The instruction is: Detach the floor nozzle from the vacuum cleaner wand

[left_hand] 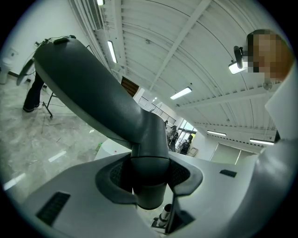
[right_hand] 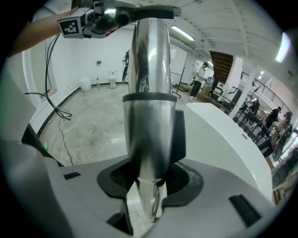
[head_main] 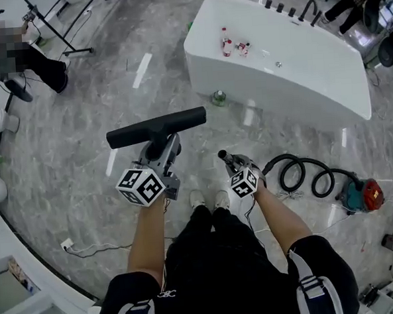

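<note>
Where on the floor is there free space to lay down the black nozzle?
Free: the wide floor left of the floor nozzle, between the tripod and the cable. Crowded: at right, the hose and vacuum cleaner.

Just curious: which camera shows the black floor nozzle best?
The head view: the floor nozzle shows whole, a black bar above the left tool. The left gripper view shows only its neck, clamped, very close; the right gripper view just a dark sliver at top.

Black T-shaped floor nozzle [head_main: 156, 127], separated from wand [right_hand: 149, 60] (shiny metal tube)
</note>
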`<state>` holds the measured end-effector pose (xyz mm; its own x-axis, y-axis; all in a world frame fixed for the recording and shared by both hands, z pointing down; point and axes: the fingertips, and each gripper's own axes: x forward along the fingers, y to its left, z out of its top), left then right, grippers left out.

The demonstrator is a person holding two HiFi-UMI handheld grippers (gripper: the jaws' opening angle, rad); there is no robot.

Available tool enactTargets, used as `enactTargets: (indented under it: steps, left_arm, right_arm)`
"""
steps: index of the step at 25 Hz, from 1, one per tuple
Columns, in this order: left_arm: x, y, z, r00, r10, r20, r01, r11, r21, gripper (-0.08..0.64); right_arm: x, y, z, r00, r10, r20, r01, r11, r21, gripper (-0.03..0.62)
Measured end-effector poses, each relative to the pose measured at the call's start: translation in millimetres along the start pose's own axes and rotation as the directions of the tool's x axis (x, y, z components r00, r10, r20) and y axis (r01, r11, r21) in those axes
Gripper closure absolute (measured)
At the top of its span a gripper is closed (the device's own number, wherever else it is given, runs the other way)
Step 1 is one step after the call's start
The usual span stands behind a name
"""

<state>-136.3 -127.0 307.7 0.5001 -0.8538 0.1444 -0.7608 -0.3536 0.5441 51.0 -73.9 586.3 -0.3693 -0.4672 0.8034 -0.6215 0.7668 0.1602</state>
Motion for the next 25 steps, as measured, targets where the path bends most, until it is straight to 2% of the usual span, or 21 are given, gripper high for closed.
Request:
enactTargets:
  steps: [4,12,20,25]
  left_arm:
    - [-3,50,-37,0.999,0.046,-0.014,-0.047,0.998,-0.046,0.394]
    - [-30,148,-95,0.993,0.116,-0.04,-0.12,0.984,-0.131,0.394]
    - [-50,224,-126,0.986,0.169,-0.002,-0.167,0.971,-0.17,0.394]
    - [-54,277,-167,0.979,0.204,-0.008,-0.203,0.966,-0.162,0.394]
  right_arm:
    - [56,24,-7,0.997,0.058,-0.052,-0.061,0.997,-0.049,0.422]
    - [168,76,-7,0.986,0.116,-0.122,-0.13,0.985,-0.117,0.422]
    - [266,120,-17,0.973,0.157,-0.171,-0.185,0.969,-0.165,0.422]
    - [344,144,-34,0.961,0.198,-0.191,-0.235,0.952,-0.196,0.422]
